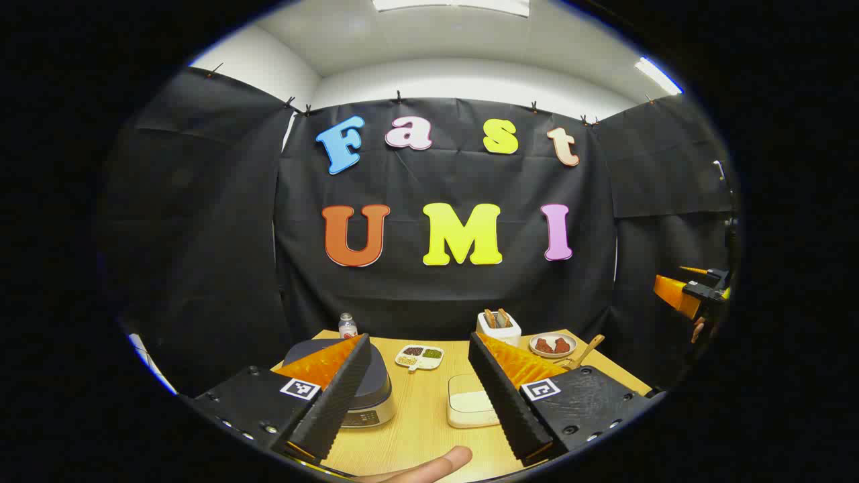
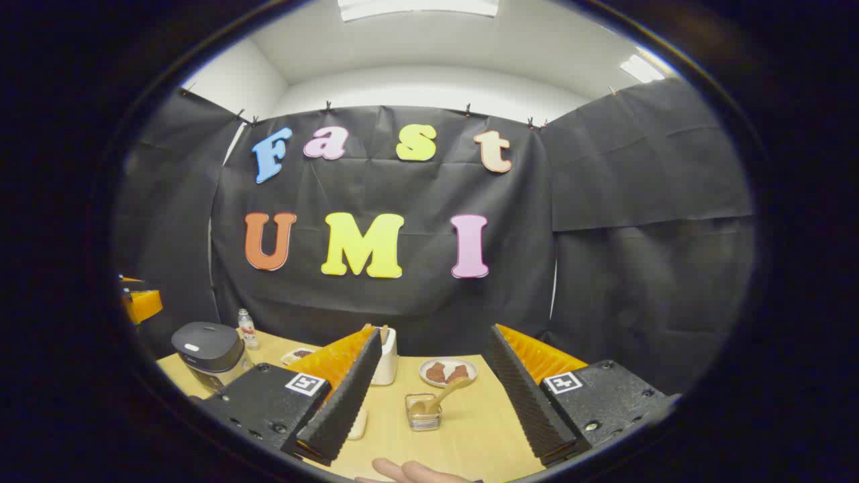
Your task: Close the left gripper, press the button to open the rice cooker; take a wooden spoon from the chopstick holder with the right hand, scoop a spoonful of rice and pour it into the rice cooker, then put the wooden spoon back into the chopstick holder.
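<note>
We judge that the task is at its start: the dark grey round rice cooker with the closed lid (image 1: 362,386) stands on the light wooden table (image 1: 423,429), and its button is not yet pressed. To do this step well, we should first bring the fingers of the left gripper (image 1: 419,396) fully together, then lower the closed tip straight on the button, gently, so the cooker does not slide.

Now the left gripper is wide open, holds nothing and touches nothing. The right gripper (image 2: 429,396) is also wide open and empty, above the table. Right of the rice cooker is the small clear holder (image 2: 423,411) with the wooden spoon (image 2: 439,397) in it.
</note>
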Tool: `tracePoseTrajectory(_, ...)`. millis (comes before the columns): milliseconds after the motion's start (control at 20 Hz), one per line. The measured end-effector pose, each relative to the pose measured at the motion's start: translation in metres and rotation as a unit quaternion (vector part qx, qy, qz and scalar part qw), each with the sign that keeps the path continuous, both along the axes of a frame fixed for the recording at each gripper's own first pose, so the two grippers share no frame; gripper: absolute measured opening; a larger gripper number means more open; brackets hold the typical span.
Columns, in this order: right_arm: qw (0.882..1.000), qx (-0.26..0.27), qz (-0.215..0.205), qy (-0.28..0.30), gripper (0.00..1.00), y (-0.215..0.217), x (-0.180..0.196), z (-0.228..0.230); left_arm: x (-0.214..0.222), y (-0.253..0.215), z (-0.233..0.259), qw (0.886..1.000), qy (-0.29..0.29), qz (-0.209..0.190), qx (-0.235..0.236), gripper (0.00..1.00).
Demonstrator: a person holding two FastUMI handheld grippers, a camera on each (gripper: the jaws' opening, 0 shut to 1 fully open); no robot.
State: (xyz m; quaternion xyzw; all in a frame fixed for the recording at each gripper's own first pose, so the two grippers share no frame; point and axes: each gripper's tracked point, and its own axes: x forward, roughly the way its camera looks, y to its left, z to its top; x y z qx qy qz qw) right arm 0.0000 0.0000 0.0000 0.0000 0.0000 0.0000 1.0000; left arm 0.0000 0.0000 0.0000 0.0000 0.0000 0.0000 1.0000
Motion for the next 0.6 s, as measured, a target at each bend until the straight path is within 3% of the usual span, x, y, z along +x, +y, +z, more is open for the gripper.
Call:
tracePoseTrajectory(300, 1.0, -0.001, 0.021, 0.007, 1.0, 0.0065, -0.0039, -0.0099, -0.0023, 0.007, -0.0013, 1.0, -0.004, 0.01, 0.003, 0.94)
tracePoseTrajectory(600, 1.0, 0.002, 0.007, -0.006, 0.98, -0.003, -0.0065, -0.0111, 0.003, 0.0058, -0.0025, 1.0, -0.002, -0.001, 0.006, 0.94)
